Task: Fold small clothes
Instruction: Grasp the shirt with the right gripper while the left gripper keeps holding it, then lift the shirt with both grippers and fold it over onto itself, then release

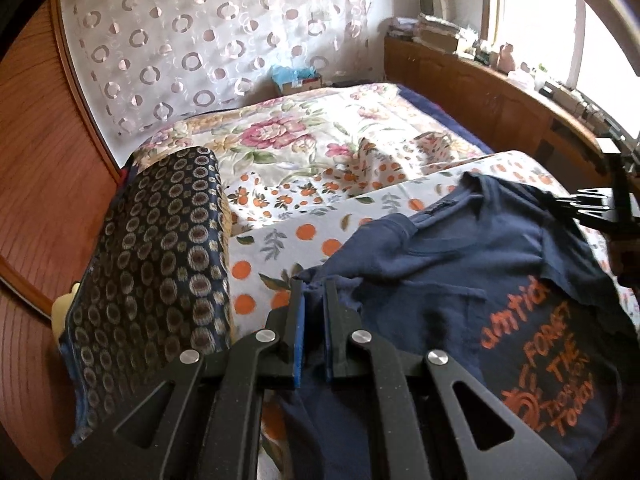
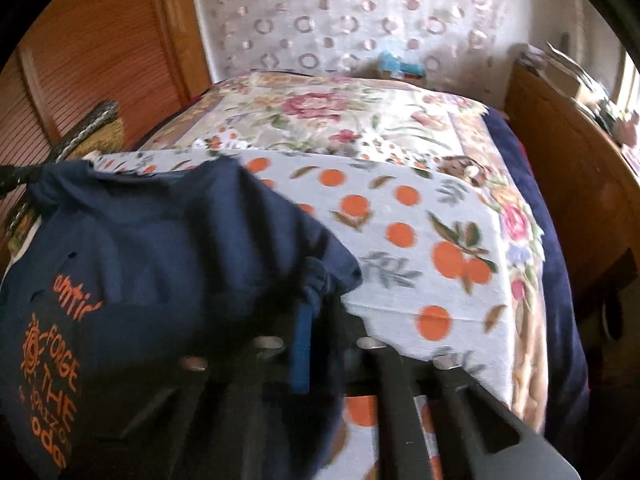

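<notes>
A navy T-shirt [image 1: 460, 280] with orange print lies half lifted over the orange-dotted sheet [image 1: 288, 236] on the bed. My left gripper [image 1: 314, 288] is shut on a bunched edge of it, with blue fabric pinched between the blue pads. At the right edge of the left wrist view, my right gripper [image 1: 588, 206] holds the shirt's far edge. In the right wrist view, which is blurred, my right gripper [image 2: 320, 296] is shut on a gathered fold of the T-shirt [image 2: 160, 240]. The shirt hangs between both grips above the sheet [image 2: 400, 240].
A dark cushion with a ring pattern [image 1: 160, 260] stands close on the left. A floral quilt [image 1: 280, 136] covers the far bed. A wooden ledge with books [image 1: 460, 60] runs along the right. A wooden wardrobe [image 2: 100, 40] is on the left, and a ring-patterned curtain [image 1: 200, 32] hangs behind.
</notes>
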`<state>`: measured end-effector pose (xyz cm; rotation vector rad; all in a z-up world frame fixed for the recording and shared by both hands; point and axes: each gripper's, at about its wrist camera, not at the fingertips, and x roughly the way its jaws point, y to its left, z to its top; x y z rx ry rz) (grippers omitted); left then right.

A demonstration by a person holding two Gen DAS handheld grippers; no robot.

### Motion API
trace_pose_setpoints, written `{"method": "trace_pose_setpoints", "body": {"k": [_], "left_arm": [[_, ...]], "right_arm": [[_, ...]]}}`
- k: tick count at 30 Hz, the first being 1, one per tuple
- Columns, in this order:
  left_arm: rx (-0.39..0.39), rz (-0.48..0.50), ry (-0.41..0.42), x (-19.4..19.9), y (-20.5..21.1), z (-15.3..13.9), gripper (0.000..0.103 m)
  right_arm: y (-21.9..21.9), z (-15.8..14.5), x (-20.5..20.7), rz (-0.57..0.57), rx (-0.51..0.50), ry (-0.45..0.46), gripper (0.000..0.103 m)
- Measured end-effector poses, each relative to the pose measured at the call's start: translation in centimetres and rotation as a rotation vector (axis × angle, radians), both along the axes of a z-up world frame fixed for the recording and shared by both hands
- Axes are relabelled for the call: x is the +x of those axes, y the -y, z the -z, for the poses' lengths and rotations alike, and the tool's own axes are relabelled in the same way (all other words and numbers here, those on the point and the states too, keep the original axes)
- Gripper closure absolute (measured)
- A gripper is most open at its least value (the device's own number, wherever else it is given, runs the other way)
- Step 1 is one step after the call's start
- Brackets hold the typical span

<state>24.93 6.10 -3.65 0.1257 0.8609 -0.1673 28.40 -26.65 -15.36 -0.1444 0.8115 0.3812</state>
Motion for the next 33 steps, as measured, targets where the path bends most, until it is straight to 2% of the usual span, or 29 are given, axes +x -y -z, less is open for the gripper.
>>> {"method": "trace_pose_setpoints", "body": {"k": [6,12,19,21,26,33], "left_arm": [[-0.034,0.01,0.091,-5.5,0.2,-2.5,0.095],[-0.067,0.018,0.164,-11.4,-0.4,-4.5,0.095],[-0.101,-0.005,0.226,-18.0,-1.0,-4.7,0.095],[-0.135,-0.019,0.238,-20.0,-1.4,-4.3,0.095],[-0.197,-0.043,0.254,-22.7,-1.9,-3.3,0.095],[-0.214,-0.063,0.282,-26.2,-2.3,-3.7,0.095]], "right_arm": [[0.2,-5.6,-5.4,0.007,0.056,0.216,0.098],[1.2,-8.5,-12.2,-0.015,0.091,0.305,0.098],[3.6,-7.9,-19.8,-0.004,0.131,0.336,0.098],[4.5,-7.4,-21.9,-0.002,0.144,0.329,0.098],[5.1,-5.9,-24.9,-0.007,0.142,0.296,0.098],[5.8,-8.2,-27.0,0.003,0.135,0.293,0.098]]}}
